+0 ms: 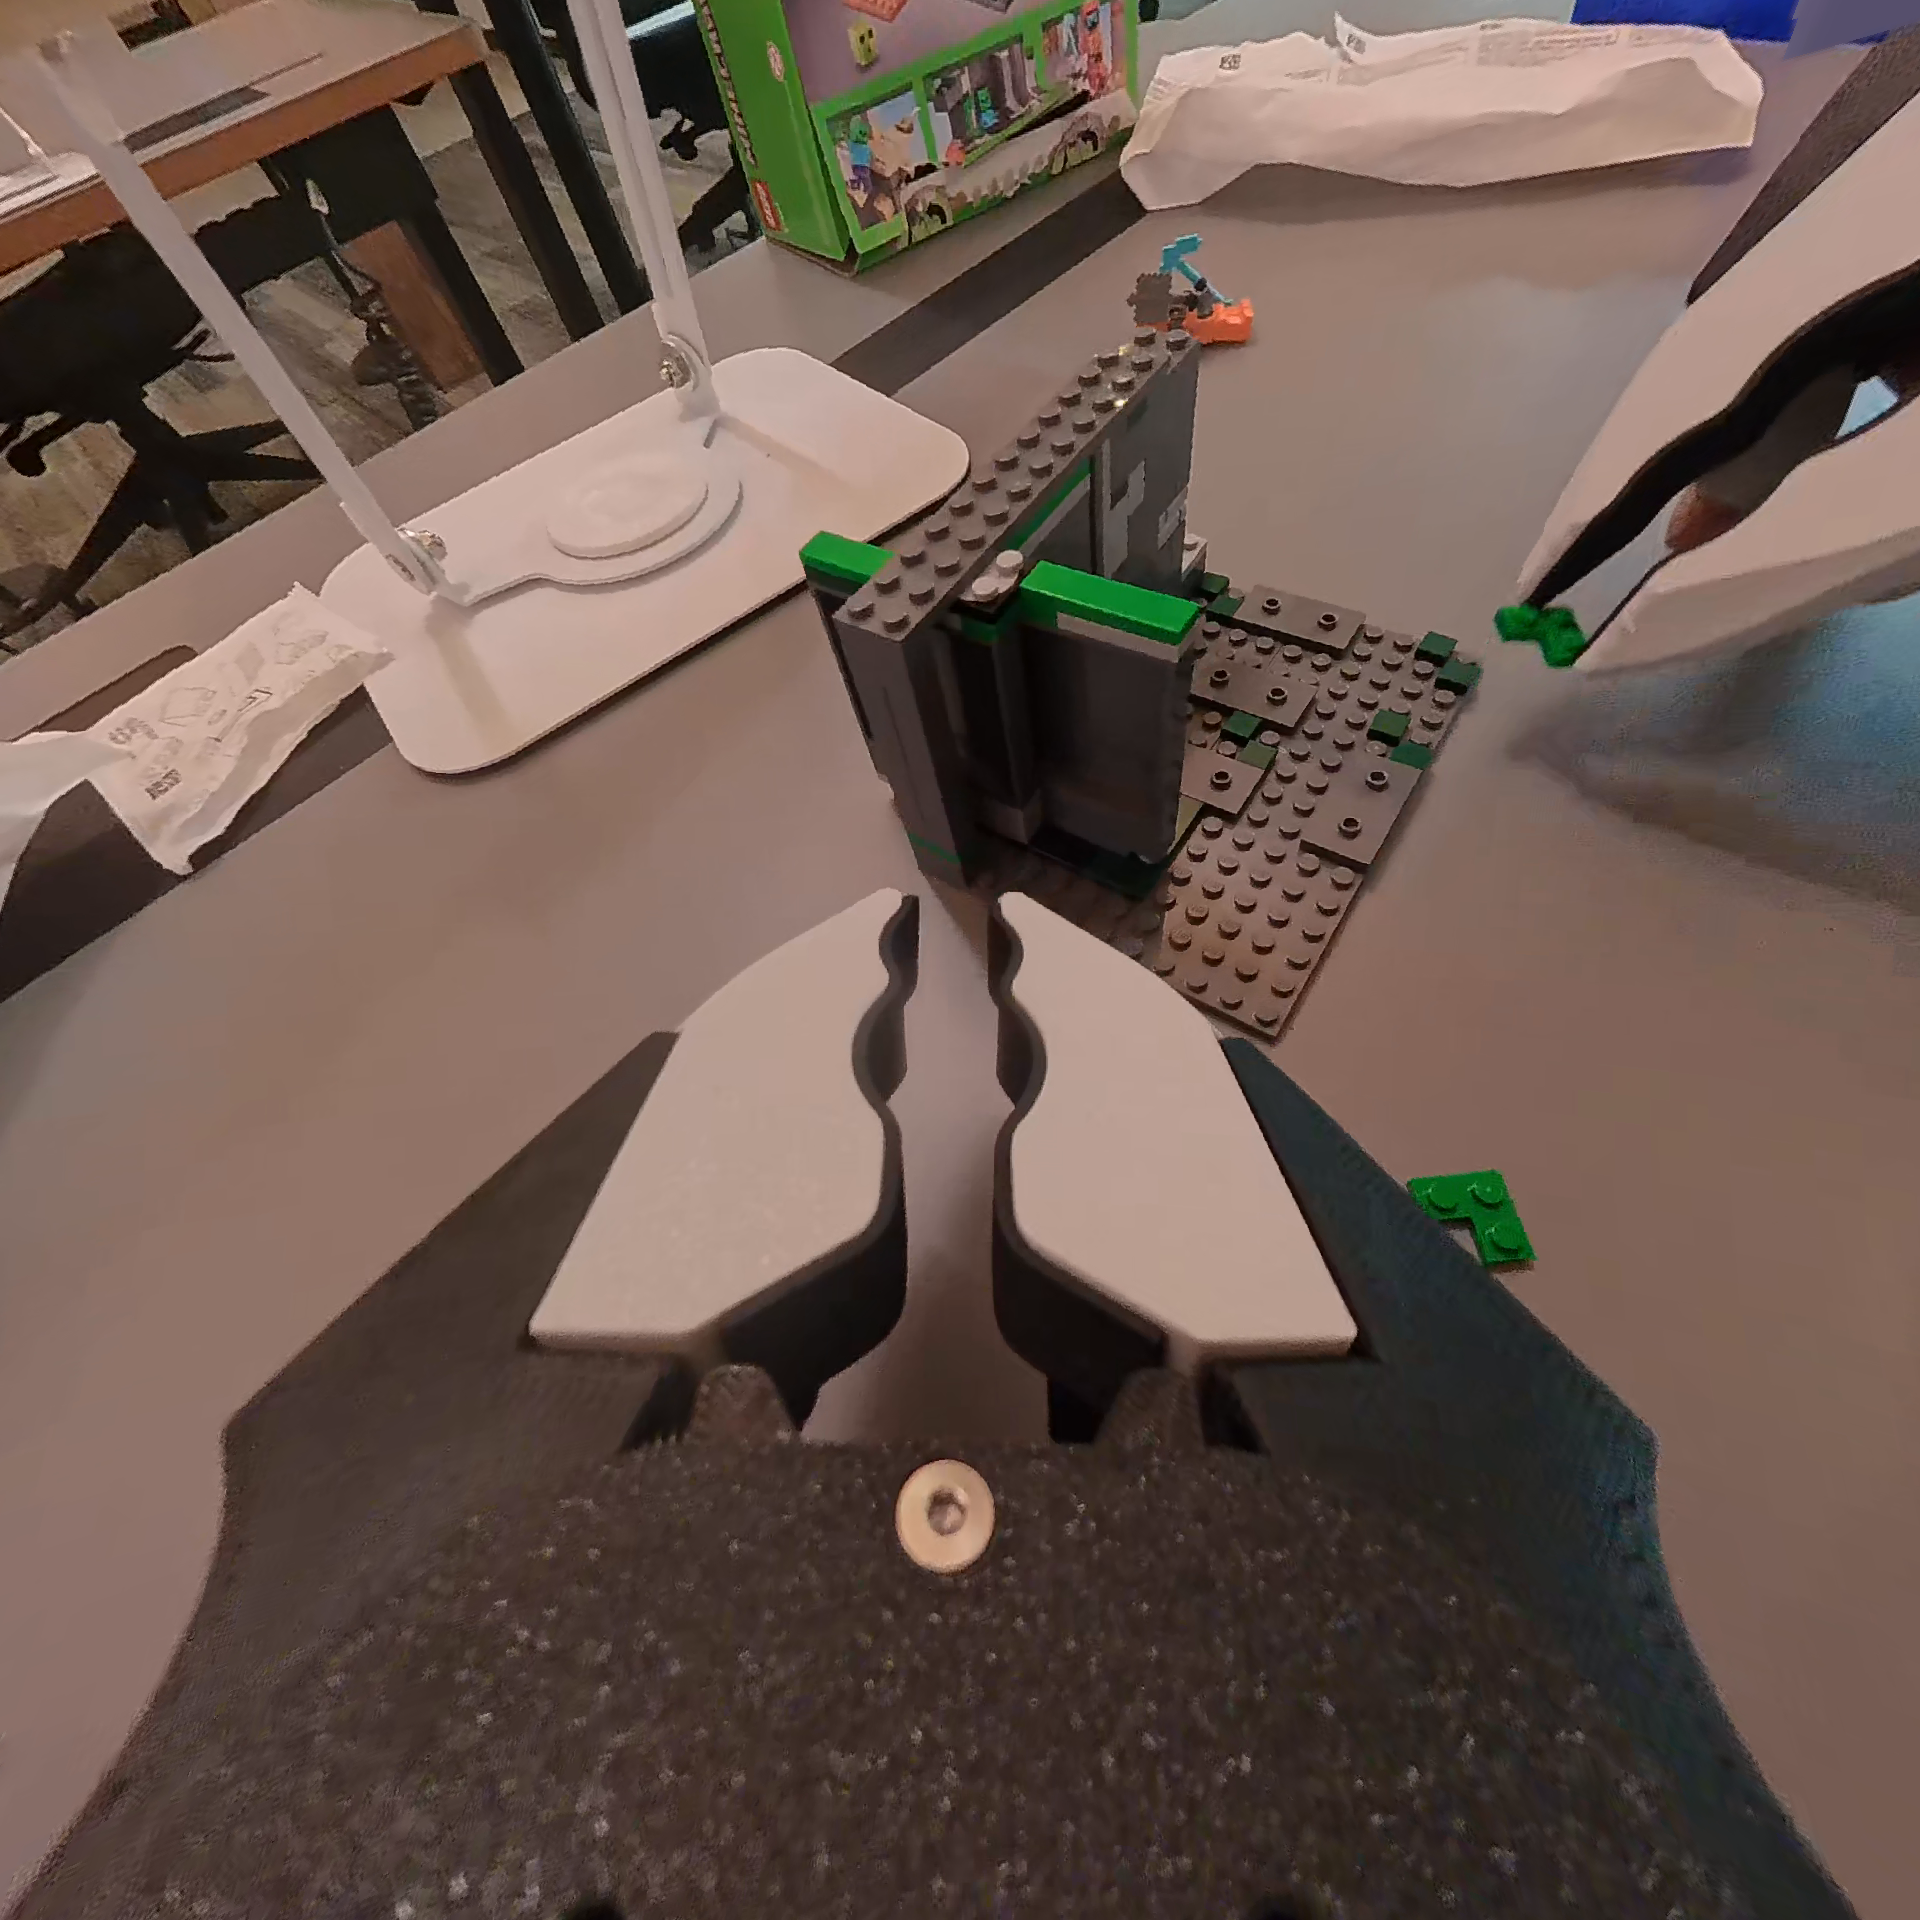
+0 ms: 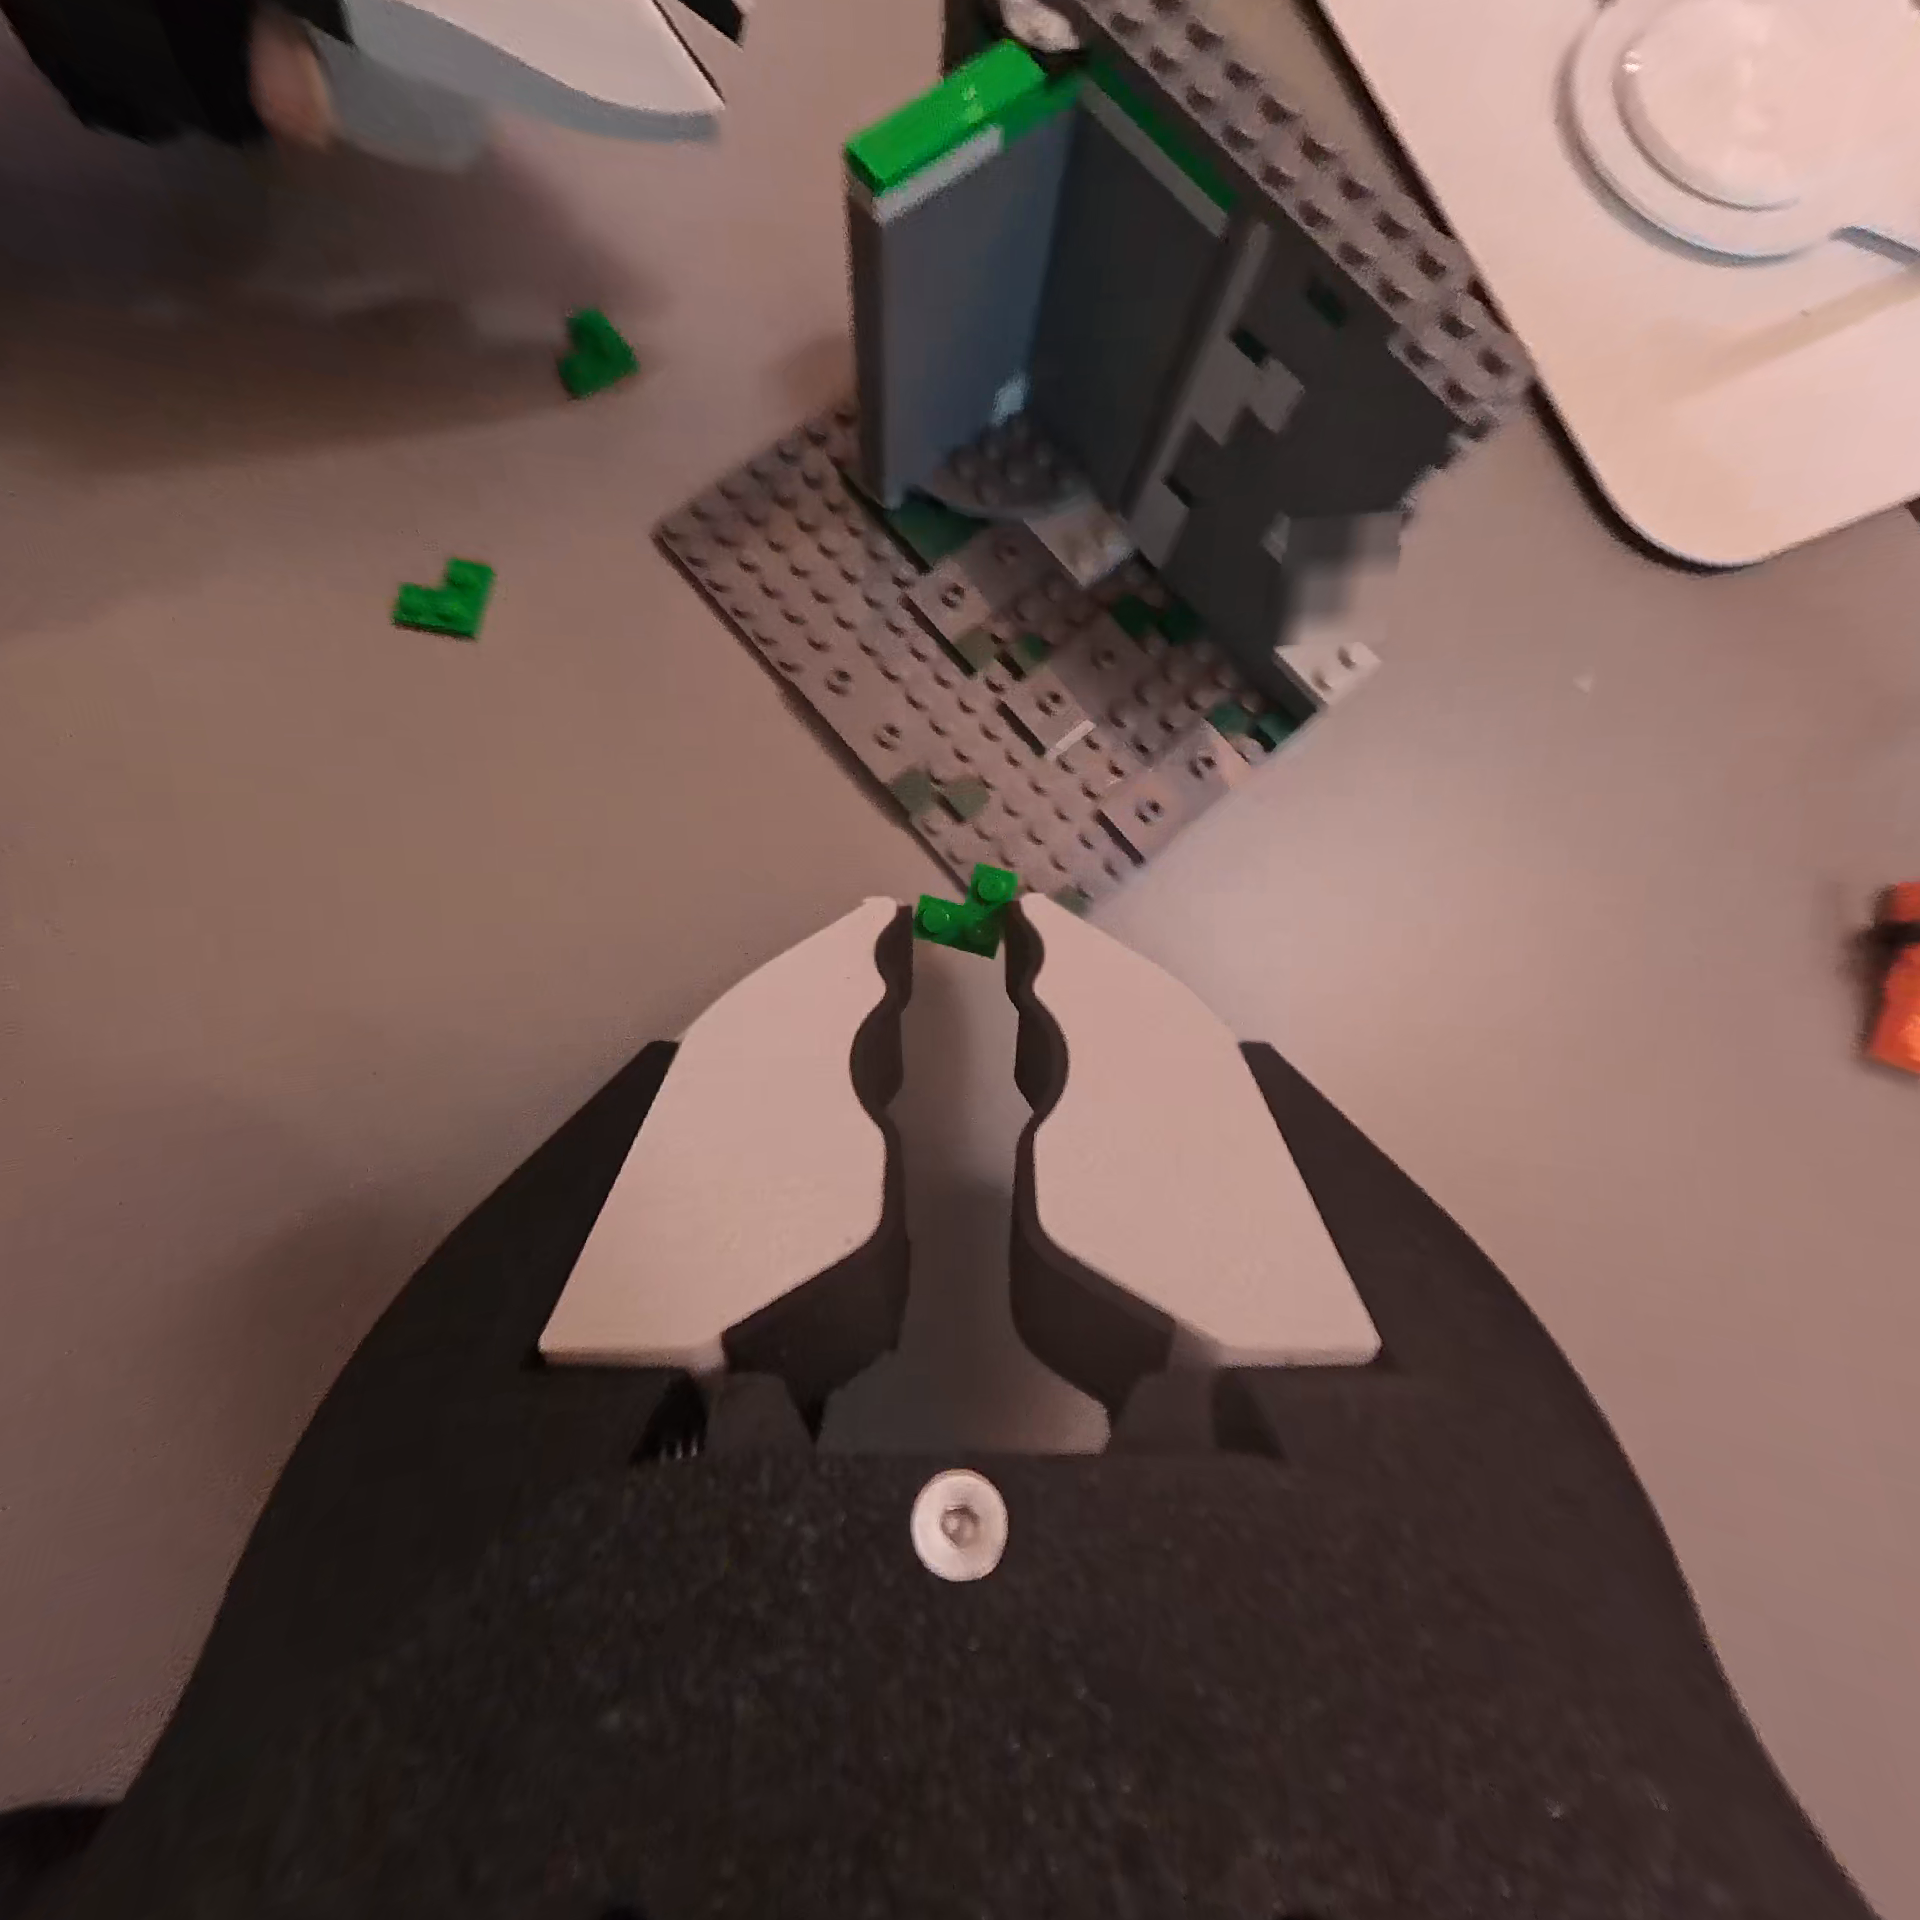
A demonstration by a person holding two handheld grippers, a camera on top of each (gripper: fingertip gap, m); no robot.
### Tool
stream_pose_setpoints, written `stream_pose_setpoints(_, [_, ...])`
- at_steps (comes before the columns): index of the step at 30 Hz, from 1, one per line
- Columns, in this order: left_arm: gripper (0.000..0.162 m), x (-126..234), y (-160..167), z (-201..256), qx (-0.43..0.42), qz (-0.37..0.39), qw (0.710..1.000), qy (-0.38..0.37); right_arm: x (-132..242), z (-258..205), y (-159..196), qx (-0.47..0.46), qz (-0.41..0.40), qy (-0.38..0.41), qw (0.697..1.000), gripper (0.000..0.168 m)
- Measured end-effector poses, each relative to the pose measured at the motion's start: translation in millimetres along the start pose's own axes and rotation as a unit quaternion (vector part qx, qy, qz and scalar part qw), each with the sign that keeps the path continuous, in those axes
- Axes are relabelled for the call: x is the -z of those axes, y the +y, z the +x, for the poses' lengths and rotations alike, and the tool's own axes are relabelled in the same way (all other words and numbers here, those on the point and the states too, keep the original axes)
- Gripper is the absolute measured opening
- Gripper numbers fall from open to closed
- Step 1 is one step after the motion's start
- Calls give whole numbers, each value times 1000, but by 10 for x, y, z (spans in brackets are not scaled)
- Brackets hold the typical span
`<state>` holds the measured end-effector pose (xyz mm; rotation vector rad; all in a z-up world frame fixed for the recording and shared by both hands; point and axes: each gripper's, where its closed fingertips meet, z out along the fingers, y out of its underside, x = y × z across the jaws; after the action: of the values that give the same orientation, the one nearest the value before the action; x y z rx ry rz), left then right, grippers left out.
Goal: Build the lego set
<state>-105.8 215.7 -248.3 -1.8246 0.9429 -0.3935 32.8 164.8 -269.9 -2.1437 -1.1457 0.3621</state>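
**Q:** What was your right gripper (image 2: 958,914) doing?

**A:** It pinched a green corner plate (image 2: 968,918) at the very fingertips, studs up; I judge I held it so far out to leave the underside free for pressing down; it hung just beside the near corner of the grey baseplate (image 2: 790,665), not yet on it.

**Q:** Which way did the plate point?

**A:** It is an L, so it had no single long axis; in the right wrist view one leg ran across between my fingers and the other reached forward toward the build (image 1: 1023,665); it lay roughly flat.

**Q:** And the left gripper (image 1: 953,914)?

**A:** Slightly spread and holding nothing; it hovered low before the wall, I think ready to steady the model when I pushed.

**Q:** Where did the build stand?

**A:** On the grey table (image 1: 520,1091), beside a white lamp base (image 1: 644,540); its tall wall ran along the baseplate's far edge, toward that base; two spare corner plates (image 2: 445,598) (image 2: 594,355) lay loose on the table, near the left gripper; the box (image 1: 914,125) and a paper bag (image 1: 1434,114) sat well behind.
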Motion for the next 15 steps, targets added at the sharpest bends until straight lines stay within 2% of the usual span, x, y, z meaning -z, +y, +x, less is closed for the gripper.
stream_pose_setpoints(1, [12,3,1,-11,4,1,1000,0,32,56,35,-1,0,4,1000,17])
stream_pose_setpoints(8, [11,-2,7,-4,6,2,1000,3,107,468,221,-60,16,43,997,17])
stream_pose_setpoints(15, [12,2,4,-1,2,1,1000,1,89,506,205,-58,21,64,996,17])
